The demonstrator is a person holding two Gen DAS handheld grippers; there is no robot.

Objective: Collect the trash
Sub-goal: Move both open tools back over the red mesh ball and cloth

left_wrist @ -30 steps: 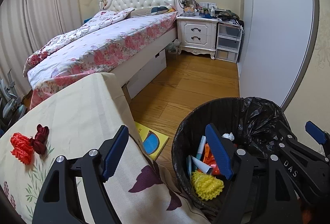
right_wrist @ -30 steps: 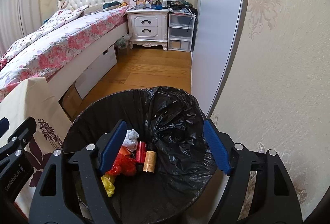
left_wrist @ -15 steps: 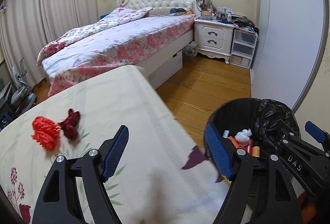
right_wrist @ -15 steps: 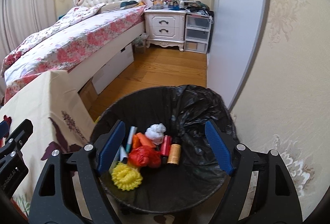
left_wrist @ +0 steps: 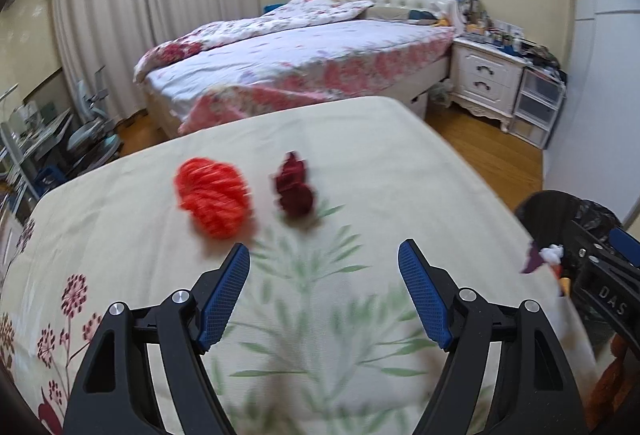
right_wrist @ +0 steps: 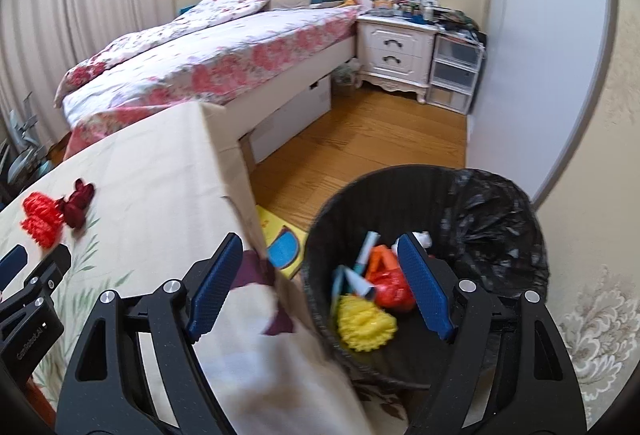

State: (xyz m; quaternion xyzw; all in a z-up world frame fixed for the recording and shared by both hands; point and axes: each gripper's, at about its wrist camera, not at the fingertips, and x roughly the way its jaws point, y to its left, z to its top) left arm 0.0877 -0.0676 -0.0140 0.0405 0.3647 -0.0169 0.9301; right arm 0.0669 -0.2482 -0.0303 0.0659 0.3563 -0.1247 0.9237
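Note:
An orange-red yarn bundle (left_wrist: 214, 197) and a dark red crumpled piece (left_wrist: 295, 188) lie side by side on the cream floral tablecloth (left_wrist: 360, 171). My left gripper (left_wrist: 323, 291) is open and empty, just short of them. They also show in the right wrist view: the orange bundle (right_wrist: 40, 215) and the dark red piece (right_wrist: 78, 203). My right gripper (right_wrist: 318, 285) is open and empty, over the table's edge and the black-lined bin (right_wrist: 492, 211). The bin holds a yellow bundle (right_wrist: 366, 321), a red piece (right_wrist: 390, 285) and other bits.
A bed (left_wrist: 304, 63) with a floral cover stands beyond the table. A white nightstand (right_wrist: 394, 49) and clear drawers (right_wrist: 454, 73) sit at the far wall. A yellow and blue sheet (right_wrist: 282, 239) lies on the wooden floor between table and bin. A wall (right_wrist: 592, 195) is at the right.
Both grippers have swung left, away from the bin and toward the table. The orange and dark red pieces now sit in front of my left gripper. Both stay open and empty.

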